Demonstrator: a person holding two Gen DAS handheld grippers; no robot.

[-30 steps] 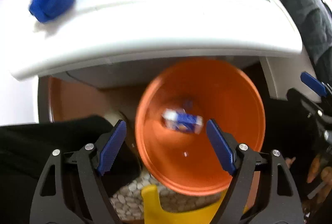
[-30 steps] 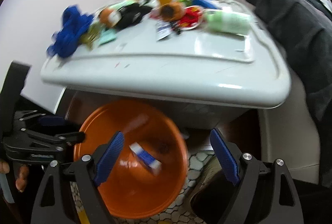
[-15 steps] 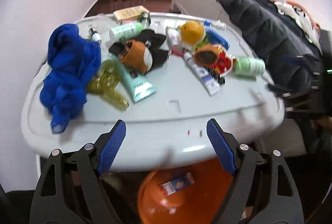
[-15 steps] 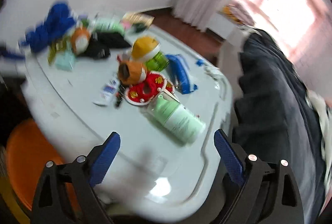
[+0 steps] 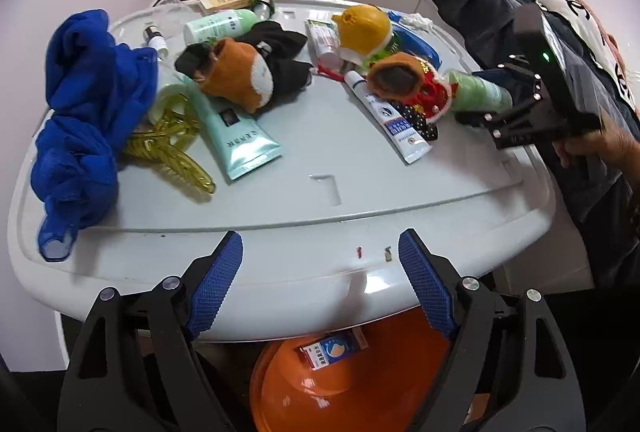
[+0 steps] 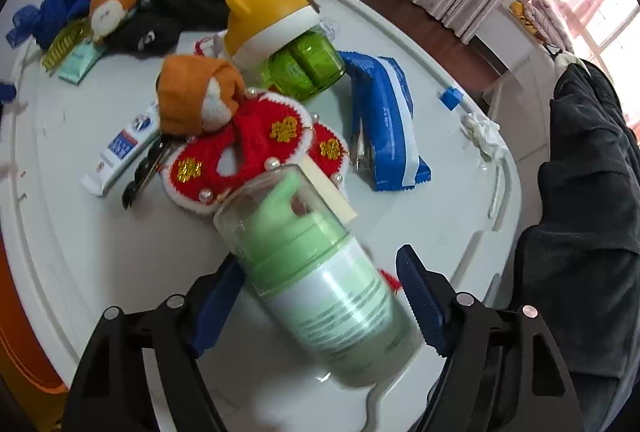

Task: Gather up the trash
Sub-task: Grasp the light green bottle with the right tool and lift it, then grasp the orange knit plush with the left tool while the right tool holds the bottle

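A green pump bottle (image 6: 320, 280) lies on its side on the white table (image 6: 60, 232), between the open fingers of my right gripper (image 6: 320, 296); it also shows in the left wrist view (image 5: 480, 94). My left gripper (image 5: 320, 284) is open and empty over the table's near edge. Below it an orange bin (image 5: 360, 392) holds a small blue and white box (image 5: 332, 348). A blue wrapper pack (image 6: 384, 120), a white tube (image 5: 394, 120) and a teal tube (image 5: 236, 136) lie on the table.
Also on the table are a blue cloth (image 5: 84, 112), a yellow hair clip (image 5: 172, 148), a yellow-lidded green cup (image 6: 284, 40), orange plush toys (image 6: 196, 96), red knitted pieces (image 6: 248, 148) and black cloth (image 5: 280, 48). A dark coat (image 6: 584, 212) lies at the right.
Both grippers rose from the orange bin to above the table. The right gripper moved in around the green pump bottle.
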